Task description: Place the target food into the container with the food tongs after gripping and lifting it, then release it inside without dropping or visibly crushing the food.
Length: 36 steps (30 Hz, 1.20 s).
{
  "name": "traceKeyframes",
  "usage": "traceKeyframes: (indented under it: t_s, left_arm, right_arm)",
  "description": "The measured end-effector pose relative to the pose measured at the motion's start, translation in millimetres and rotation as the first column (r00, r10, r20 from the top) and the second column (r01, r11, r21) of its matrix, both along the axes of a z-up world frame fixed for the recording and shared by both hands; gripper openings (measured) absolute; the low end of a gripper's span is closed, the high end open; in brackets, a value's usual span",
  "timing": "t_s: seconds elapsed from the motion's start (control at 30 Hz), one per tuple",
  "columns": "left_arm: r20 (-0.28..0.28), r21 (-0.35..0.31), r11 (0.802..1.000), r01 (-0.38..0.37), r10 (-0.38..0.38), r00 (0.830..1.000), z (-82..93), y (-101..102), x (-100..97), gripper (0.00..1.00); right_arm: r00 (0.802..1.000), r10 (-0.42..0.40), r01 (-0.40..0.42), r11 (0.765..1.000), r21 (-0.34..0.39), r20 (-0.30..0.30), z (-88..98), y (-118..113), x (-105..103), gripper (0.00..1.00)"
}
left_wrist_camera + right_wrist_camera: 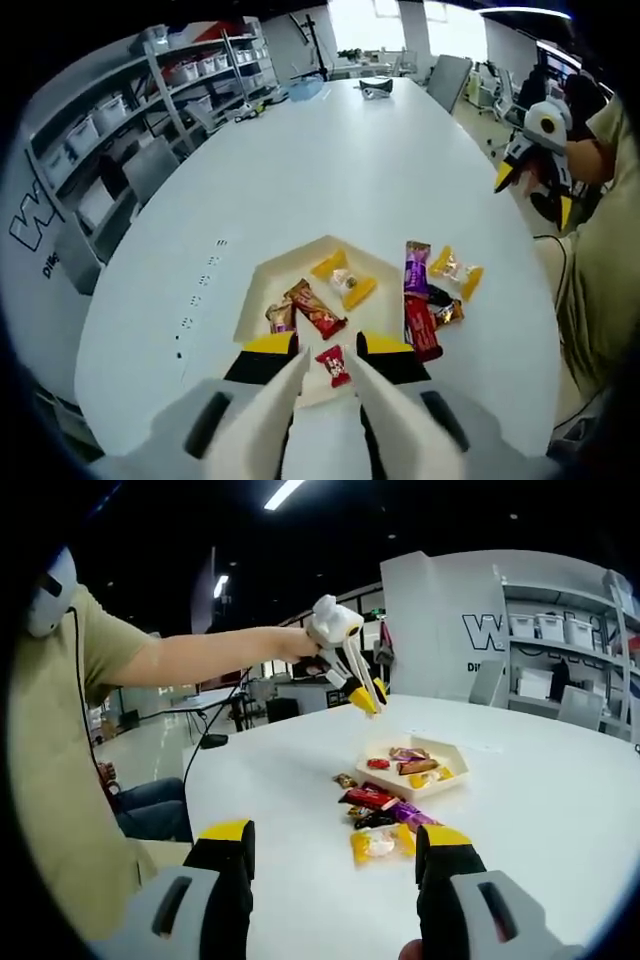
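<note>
We saw the left gripper (328, 362) held above the near edge of the shallow cream hexagonal tray (262, 280) on the long white table (330, 170). Its white, yellow-tipped jaws stood slightly apart, and a small red-wrapped candy (334, 365) showed in the gap between the tips; we could not tell whether they pinched it or merely framed it. Inside the tray lay a red-and-brown wrapped bar (316, 309), a small brown sweet (280, 317) and a yellow-wrapped candy (345, 279). Just beside the tray on the table lay a purple wrapper (416, 267), a long red wrapper (421, 328), a dark wrapper (442, 306) and another yellow-wrapped sweet (456, 271).

In the right gripper view, the right gripper (335, 852) hung low over the table with its black, yellow-capped jaws wide apart and nothing between them. Beyond them lay the loose sweets, the nearest a yellow one, and then the tray. A person's outstretched arm (200, 655) held the left gripper above the tray. Grey shelving with white bins (110, 110) stood beside the table.
</note>
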<state>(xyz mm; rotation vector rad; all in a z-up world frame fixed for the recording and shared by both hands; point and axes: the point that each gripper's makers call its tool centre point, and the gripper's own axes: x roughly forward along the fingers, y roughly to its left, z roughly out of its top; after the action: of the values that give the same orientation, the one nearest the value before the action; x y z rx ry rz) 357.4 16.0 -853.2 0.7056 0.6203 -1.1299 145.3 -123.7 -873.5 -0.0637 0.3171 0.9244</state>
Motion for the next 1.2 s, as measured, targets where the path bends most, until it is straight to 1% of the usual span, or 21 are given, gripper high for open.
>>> traceKeyframes:
  t_s: [0.33,0.43,0.53,0.8,1.2]
  left_arm:
    - [-0.025,-0.021,1.0,0.005,-0.006,1.0,0.7,-12,-21.9,0.22]
    - [-0.051,-0.034,0.999,-0.01,0.008,0.999,-1.2,-16,-30.4,0.22]
    - [-0.052,-0.039,0.999,-0.008,0.006,0.999,-3.1,-19,-35.8,0.22]
    - [-0.058,-0.047,0.999,0.024,-0.027,0.998,-9.4,-30,-59.4,0.22]
    - [-0.066,-0.069,0.997,0.02,-0.025,0.998,-17.3,-34,-76.8,0.22]
  right_arm:
    - [1.0,0.002,-0.002,1.0,0.003,-0.002,-1.3,1,0,0.63]
    - [1.0,0.003,-0.003,1.0,0.002,-0.003,-2.0,2,-1,0.63]
    - [1.0,0.002,-0.002,1.0,0.003,-0.006,-3.0,2,-1,0.63]
    - [1.0,0.006,-0.006,1.0,0.004,-0.008,-4.0,4,-1,0.63]
    - [1.0,0.006,-0.006,1.0,0.003,-0.012,-5.9,4,-1,0.63]
